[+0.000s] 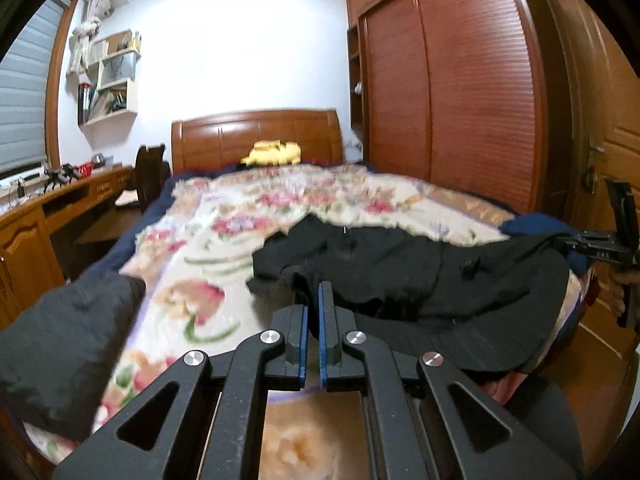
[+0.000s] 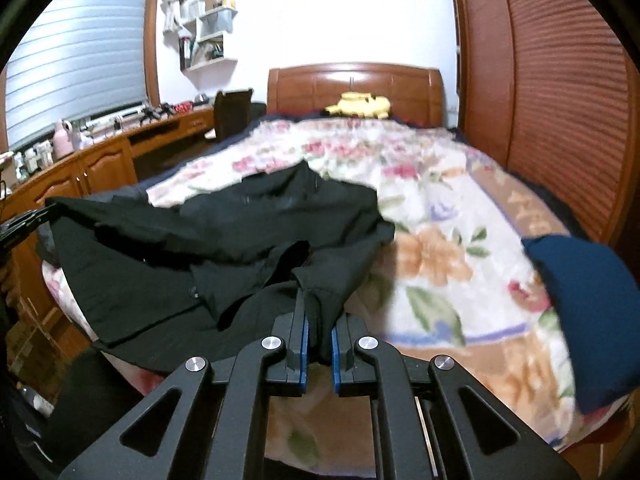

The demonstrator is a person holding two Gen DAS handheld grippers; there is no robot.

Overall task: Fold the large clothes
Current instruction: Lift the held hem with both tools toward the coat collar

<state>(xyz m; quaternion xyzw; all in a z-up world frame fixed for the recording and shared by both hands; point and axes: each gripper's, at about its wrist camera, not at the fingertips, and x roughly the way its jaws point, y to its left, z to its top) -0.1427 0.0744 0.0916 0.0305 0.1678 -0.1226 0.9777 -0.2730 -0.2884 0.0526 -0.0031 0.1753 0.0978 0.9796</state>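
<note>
Black cloth is what both grippers have hold of: a large black garment [image 1: 400, 264] lies rumpled across the foot end of the bed, on the floral blanket [image 1: 224, 248], well short of the wooden headboard [image 1: 256, 136]. The left gripper [image 1: 314, 292] has its jaws closed tight, and a pinch of the garment's near edge sits between the blue pads. The right gripper [image 2: 316, 312] is clamped on another bunch of that edge, the fabric pulled up into a peak at its tips. Between the two, the hem sags and wrinkles rather than running straight.

Doing this well, I'd say, means raising both hands evenly and drawing them apart so that edge goes taut before anything gets folded. The bulk nearer the headboard is heaped on itself, so a gentle shake or a drag toward the foot of the bed should flatten it. Watch the grip: each one looks like a thin pinch and could slip under the garment's weight. A dark blue bundle [image 2: 592, 320] lies beside the garment, at the bed's corner furthest from the headboard, and is best kept clear of.
</note>
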